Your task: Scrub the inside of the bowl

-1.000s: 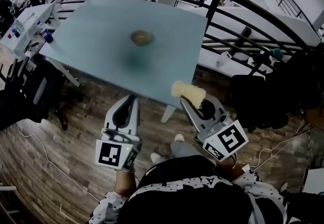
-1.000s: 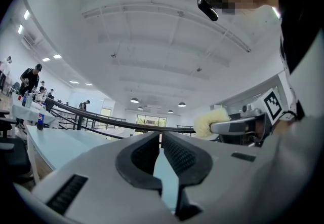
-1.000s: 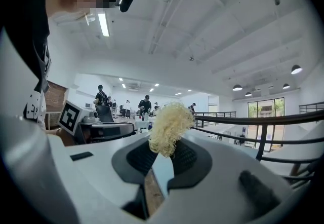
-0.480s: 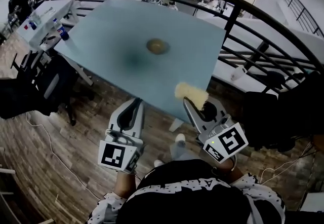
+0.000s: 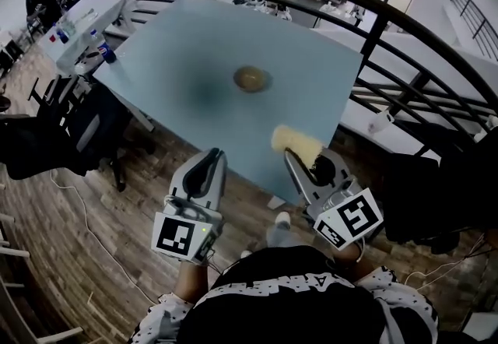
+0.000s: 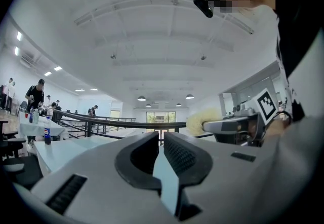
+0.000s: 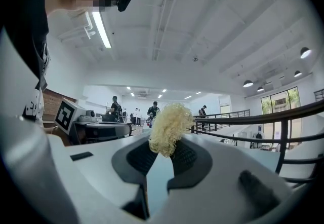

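A small tan bowl (image 5: pixel 252 78) stands upright near the middle of the pale blue table (image 5: pixel 179 47), well beyond both grippers. My left gripper (image 5: pixel 212 156) is held off the table's near edge, jaws shut with nothing between them; in the left gripper view its jaws (image 6: pixel 161 134) point level across the room. My right gripper (image 5: pixel 291 154) is shut on a fluffy yellow scrubber (image 5: pixel 294 138) that sticks out past the fingertips over the table's near corner. The right gripper view shows the scrubber (image 7: pixel 169 124) pinched between the dark pads (image 7: pixel 183 156). No bowl appears in either gripper view.
A black curved railing (image 5: pixel 373 27) runs behind and to the right of the table. A white desk (image 5: pixel 82 27) with bottles stands at the left, with dark chairs (image 5: pixel 74 128) below it. Wooden floor (image 5: pixel 93 257) lies under me. People stand in the far background.
The table and bowl have slid lower and nearer in the head view as I come closer. Both grippers keep their pose; the scrubber stays gripped.
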`<state>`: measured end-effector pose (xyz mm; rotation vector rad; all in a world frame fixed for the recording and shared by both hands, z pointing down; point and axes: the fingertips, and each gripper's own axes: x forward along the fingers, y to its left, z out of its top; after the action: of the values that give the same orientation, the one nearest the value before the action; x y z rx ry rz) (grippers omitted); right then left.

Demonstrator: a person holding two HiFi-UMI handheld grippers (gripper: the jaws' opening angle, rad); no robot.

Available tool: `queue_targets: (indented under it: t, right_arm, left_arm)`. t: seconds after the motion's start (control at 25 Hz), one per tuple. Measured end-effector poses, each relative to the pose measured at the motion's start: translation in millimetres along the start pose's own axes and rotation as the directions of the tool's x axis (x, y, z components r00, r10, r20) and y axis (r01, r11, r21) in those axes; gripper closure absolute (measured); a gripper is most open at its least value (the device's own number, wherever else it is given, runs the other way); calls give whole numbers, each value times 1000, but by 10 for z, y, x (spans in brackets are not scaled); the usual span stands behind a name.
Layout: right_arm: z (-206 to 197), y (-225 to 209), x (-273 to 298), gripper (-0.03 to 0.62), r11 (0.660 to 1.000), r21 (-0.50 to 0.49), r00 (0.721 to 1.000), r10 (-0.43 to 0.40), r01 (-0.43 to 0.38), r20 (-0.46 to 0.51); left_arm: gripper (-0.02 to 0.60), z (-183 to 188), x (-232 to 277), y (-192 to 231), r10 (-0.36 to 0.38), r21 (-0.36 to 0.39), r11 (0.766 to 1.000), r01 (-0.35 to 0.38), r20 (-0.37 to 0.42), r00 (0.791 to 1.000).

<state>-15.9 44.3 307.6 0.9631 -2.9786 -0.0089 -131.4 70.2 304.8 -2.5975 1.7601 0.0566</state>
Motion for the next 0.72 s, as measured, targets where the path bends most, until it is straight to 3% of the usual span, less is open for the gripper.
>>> queue_targets:
  t: [0.72]
  right_arm:
    - [-36,-906,400,534,996,58,998,61,-63,28]
  left_arm:
    - [563,32,910,102,57,44,997,-56,-32,998]
